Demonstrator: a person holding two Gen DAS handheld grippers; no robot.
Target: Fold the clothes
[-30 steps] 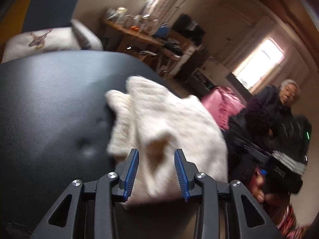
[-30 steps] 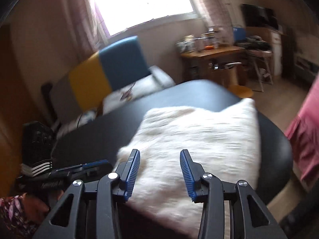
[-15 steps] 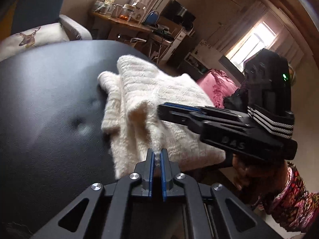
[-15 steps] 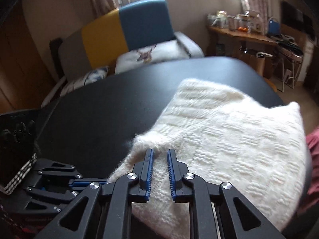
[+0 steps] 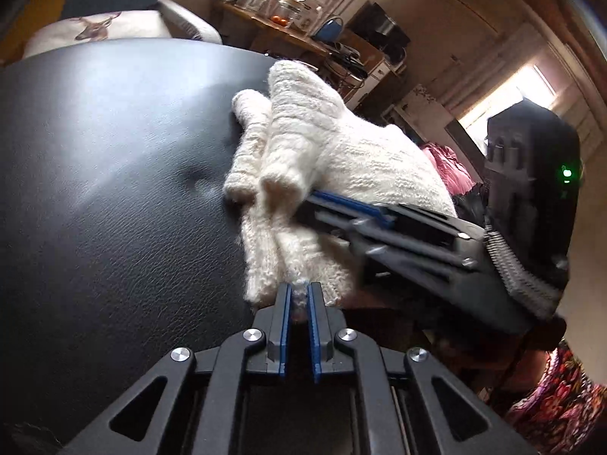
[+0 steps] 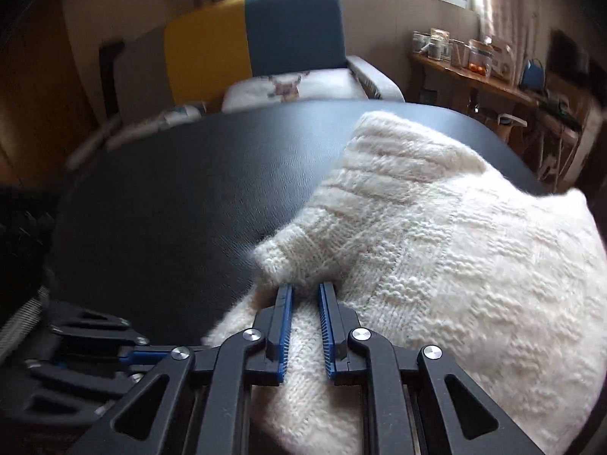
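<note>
The cream knitted sweater (image 6: pixel 436 250) lies bunched on the black leather-look table top (image 5: pixel 114 174), toward its right-hand side, with a ribbed cuff or hem end pointing away from you. Your left gripper (image 5: pixel 299 299) has its fingers nearly closed, pinching a thin edge of the knit at the near hem. Your right gripper (image 6: pixel 305 295) is narrowed on a raised fold of the same sweater, fabric showing between the blue pads (image 6: pixel 285 326).

Expect this wool to be light, thick and very soft: it will sag and stretch between your two grips rather than keep a line, and a loose, fuzzy knit like this can probably snag on the ribbed pads. The smooth top should let it slide easily. Hold through ribbed edges or doubled layers, not a single thin strand, and keep both grips level so the fold falls straight.
</note>
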